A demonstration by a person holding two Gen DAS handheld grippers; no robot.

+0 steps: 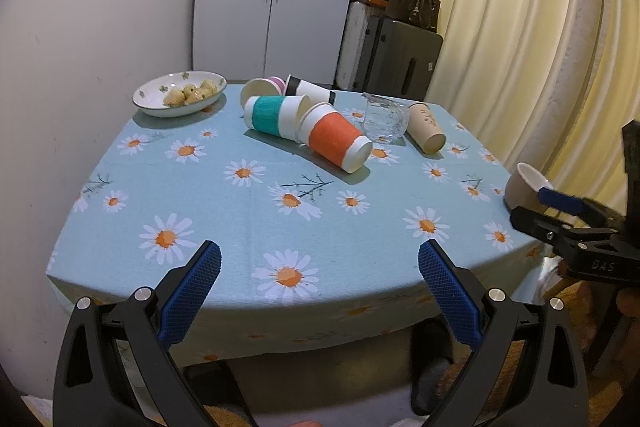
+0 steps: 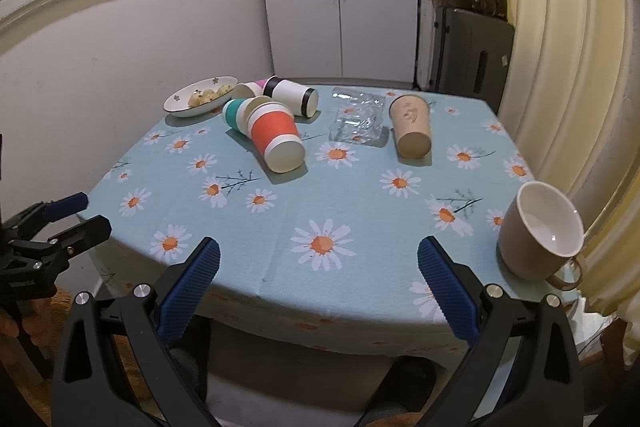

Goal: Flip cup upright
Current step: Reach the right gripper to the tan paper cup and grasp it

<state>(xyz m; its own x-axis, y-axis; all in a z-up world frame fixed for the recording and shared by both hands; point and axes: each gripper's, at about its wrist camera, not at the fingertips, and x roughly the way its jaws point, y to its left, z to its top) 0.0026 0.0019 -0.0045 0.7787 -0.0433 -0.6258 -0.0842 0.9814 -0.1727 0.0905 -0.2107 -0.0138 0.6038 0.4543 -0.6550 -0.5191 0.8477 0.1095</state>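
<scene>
Several cups lie on their sides at the far half of the table: an orange-banded paper cup, a teal-banded one, a black-and-white one, a pink one, a beige tumbler and a clear glass. A beige mug stands upright at the near right edge. My left gripper and right gripper are open and empty, hovering over the table's near edge.
A bowl of small pastries sits at the far left. The daisy tablecloth covers the table. A wall is on the left, a fridge and boxes behind, a curtain close on the right.
</scene>
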